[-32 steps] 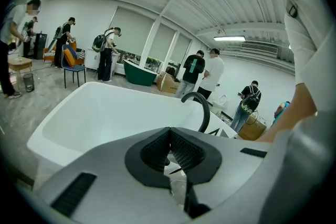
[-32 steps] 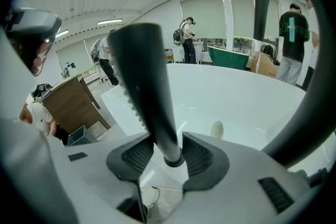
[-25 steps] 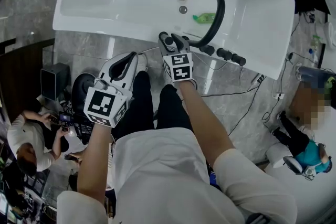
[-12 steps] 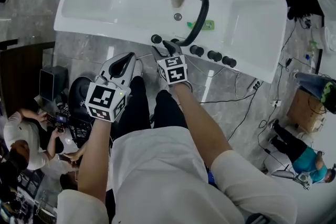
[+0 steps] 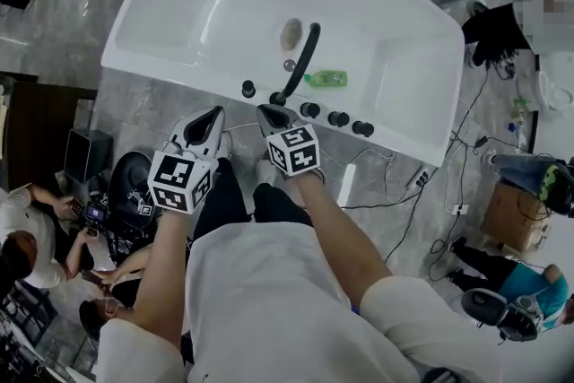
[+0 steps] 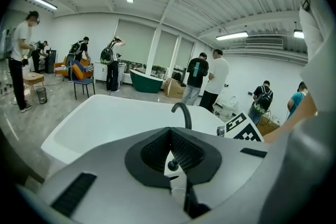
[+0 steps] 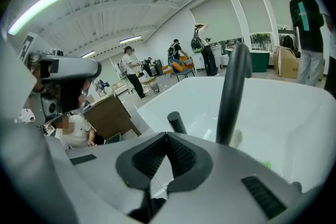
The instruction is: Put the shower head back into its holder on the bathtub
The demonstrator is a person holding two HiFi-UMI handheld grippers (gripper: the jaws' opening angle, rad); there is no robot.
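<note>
Head view looks steeply down from above the person onto the bathtub [image 5: 224, 4], its near rim just ahead. Left gripper view sits low, facing across the tub into the room. Right gripper view is closer in, hard by the black spout [image 7: 233, 92]. All three share that spout, probably the near rim too.

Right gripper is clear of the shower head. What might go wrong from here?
1. The shower head looks tilted in the right gripper view, standing on the bathtub rim with nothing gripping it. If it is not fully seated, it may slip out.
2. The right gripper, jaws just closed on nothing, sits close to the spout and knobs. A careless swing might bump them.
</note>
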